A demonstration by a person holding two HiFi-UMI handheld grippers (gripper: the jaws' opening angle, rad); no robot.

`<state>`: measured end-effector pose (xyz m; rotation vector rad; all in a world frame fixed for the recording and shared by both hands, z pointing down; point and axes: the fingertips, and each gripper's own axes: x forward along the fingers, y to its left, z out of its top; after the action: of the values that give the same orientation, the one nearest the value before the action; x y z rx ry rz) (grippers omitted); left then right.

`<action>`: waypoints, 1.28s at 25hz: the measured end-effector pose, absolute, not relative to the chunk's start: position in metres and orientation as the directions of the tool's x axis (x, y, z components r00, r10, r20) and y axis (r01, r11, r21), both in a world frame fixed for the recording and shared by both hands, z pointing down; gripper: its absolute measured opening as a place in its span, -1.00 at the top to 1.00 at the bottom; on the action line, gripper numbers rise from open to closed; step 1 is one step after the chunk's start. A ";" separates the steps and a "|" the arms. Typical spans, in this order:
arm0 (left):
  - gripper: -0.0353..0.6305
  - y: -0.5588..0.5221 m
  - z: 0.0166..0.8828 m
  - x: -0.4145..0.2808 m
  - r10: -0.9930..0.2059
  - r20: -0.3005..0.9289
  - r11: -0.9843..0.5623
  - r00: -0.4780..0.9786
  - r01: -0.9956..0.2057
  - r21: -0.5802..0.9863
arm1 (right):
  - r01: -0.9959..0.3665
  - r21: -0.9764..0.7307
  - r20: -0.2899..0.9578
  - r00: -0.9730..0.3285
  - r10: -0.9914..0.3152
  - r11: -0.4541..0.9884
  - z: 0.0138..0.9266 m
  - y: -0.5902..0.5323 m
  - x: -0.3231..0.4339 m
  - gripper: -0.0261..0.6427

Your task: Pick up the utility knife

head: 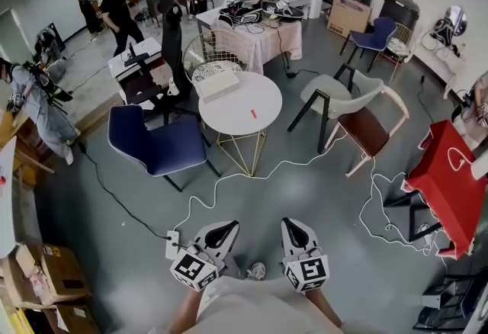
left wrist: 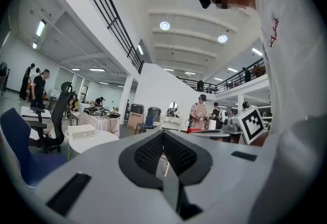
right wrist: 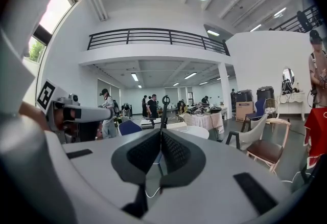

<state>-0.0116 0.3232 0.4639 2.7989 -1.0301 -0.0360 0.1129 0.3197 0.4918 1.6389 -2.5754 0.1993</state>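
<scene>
The utility knife (head: 253, 114) is a small red object lying on the round white table (head: 263, 123) in the middle of the head view, well ahead of both grippers. My left gripper (head: 223, 231) and right gripper (head: 294, 231) are held side by side low in that view, above the grey floor, both pointing toward the table. Both are shut with nothing between the pads. In the left gripper view the left gripper (left wrist: 163, 135) has its dark pads pressed together, with the table (left wrist: 99, 139) far off at the left. In the right gripper view the right gripper (right wrist: 161, 133) is likewise shut.
A white box (head: 219, 85) lies on the table's far side. A blue chair (head: 156, 145) stands left of the table, and grey and brown chairs (head: 358, 115) stand to the right. White cables (head: 229, 180) trail over the floor. A red table (head: 450, 176) is at the right. People stand in the background.
</scene>
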 end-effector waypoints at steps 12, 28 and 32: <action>0.86 0.304 0.469 -0.009 -0.672 0.029 -0.732 0.740 -0.669 0.129 | -0.906 -0.057 0.149 -0.423 -0.894 0.420 0.497 0.305 0.120 0.87; 0.86 0.184 0.467 -0.025 -0.685 0.000 -0.720 0.729 -0.677 0.155 | -0.899 -0.019 0.168 -0.434 -0.885 0.437 0.493 0.187 0.099 0.87; 0.86 0.151 0.462 -0.033 -0.673 0.005 -0.730 0.740 -0.665 0.156 | -0.905 -0.018 0.166 -0.422 -0.891 0.425 0.486 0.151 0.094 0.87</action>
<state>-0.0330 0.1505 0.4617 2.7912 -1.0798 -0.0771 0.0943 0.1510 0.4863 1.6100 -2.5392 0.1571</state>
